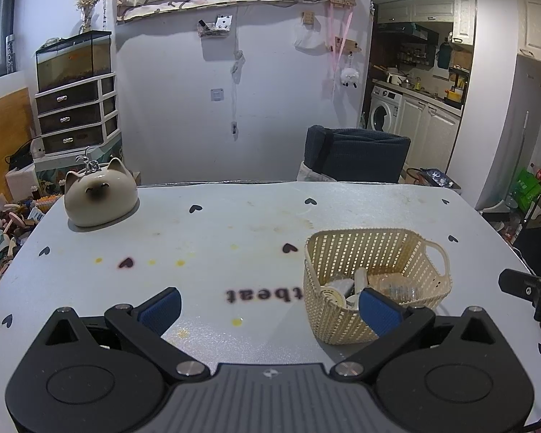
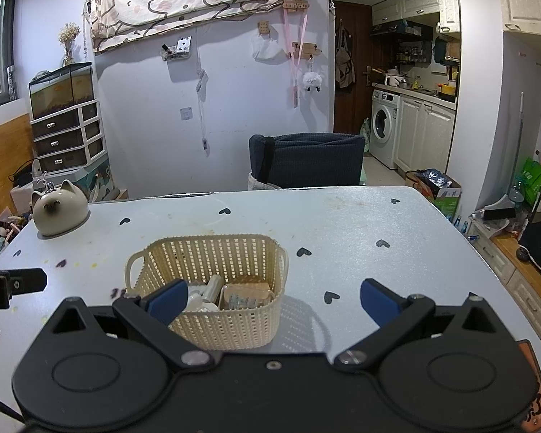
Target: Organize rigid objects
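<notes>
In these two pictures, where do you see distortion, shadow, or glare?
Left wrist view: the table edge bows from fisheye distortion, and a bright ceiling light glares at the top. Right wrist view: the basket casts a latticed shadow to its right, and the walls curve.

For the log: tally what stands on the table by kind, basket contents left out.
Basket: 1
Cat jar: 1
Total: 2
Both stand on the table, well apart. Items inside the basket are too jumbled to count.
</notes>
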The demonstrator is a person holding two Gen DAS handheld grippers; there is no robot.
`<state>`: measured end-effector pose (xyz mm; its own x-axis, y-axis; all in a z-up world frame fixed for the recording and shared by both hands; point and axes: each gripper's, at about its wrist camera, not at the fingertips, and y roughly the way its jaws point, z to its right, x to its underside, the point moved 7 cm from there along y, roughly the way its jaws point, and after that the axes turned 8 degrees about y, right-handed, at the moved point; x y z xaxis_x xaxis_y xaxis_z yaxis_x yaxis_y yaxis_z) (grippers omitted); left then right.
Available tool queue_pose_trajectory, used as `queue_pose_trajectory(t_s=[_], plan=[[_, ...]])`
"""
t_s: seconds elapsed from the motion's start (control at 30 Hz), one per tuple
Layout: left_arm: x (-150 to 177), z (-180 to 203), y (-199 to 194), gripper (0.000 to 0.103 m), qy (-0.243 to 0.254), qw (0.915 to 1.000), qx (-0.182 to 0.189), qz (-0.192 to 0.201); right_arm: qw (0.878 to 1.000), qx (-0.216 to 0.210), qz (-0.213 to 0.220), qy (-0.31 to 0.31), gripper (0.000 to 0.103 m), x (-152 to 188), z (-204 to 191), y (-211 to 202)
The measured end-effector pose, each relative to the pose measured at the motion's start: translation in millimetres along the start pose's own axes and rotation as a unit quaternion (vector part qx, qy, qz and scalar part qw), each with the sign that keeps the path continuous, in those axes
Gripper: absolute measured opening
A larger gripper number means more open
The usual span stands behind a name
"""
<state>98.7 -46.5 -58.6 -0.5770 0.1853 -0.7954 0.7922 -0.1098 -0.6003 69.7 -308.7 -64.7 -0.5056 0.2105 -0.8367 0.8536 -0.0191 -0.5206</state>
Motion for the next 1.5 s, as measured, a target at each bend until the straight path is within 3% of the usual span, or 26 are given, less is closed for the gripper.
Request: queue_pose_trajectory(t_s=[1.5], plan=[[0.0, -0.7, 0.0, 0.103, 0.000, 1.0000, 0.000, 0.000, 1.000, -0.001, -0.002, -0.002, 0.103, 1.6, -3.1, 1.4]])
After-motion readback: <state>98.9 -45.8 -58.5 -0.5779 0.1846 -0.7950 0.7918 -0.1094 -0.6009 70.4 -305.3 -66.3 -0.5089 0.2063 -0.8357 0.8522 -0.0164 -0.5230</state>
